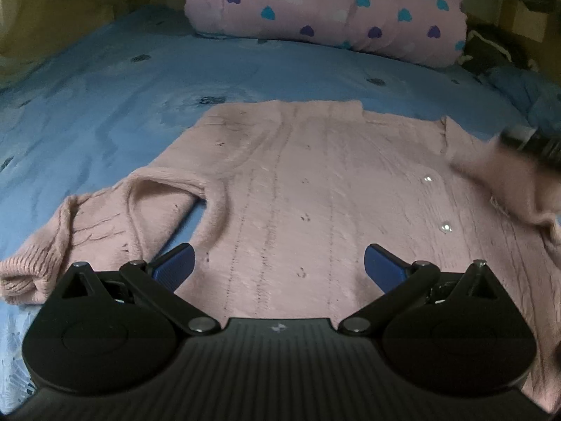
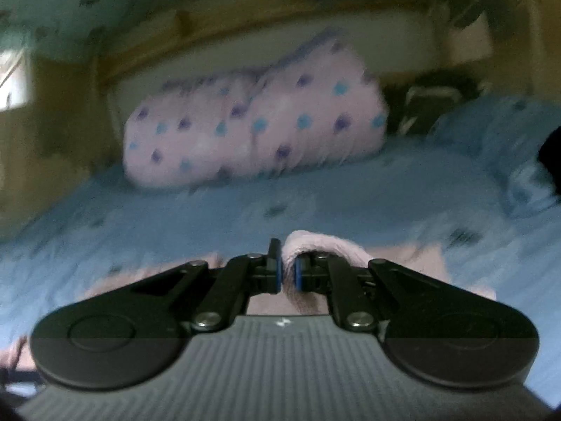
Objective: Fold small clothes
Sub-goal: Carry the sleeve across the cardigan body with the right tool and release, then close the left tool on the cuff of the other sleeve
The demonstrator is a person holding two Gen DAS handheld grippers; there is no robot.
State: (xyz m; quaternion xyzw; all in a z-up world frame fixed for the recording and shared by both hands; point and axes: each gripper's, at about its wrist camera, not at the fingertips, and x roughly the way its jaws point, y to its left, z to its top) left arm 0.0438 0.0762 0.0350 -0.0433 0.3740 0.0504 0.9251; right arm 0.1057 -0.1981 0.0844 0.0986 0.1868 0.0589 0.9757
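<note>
A pink knitted sweater point(image 1: 308, 189) lies flat on the blue bedsheet point(image 1: 105, 98), its left sleeve point(image 1: 70, 238) bent down toward the near left. My left gripper point(image 1: 279, 263) hovers open over the sweater's lower body, nothing between its blue pads. At the right edge of the left wrist view, my right gripper point(image 1: 529, 142) shows as a blurred dark shape lifting pink sweater cloth. In the right wrist view, my right gripper point(image 2: 287, 273) is shut on a fold of the pink sweater point(image 2: 312, 245), which bulges above the pads. That view is motion-blurred.
A pink pillow with blue and purple hearts point(image 1: 326, 7) lies at the head of the bed, also seen as the heart pillow point(image 2: 256, 122). Dark items point(image 1: 491, 49) and bunched blue bedding point(image 1: 526, 87) sit at the far right. A wooden headboard point(image 2: 315, 10) runs behind.
</note>
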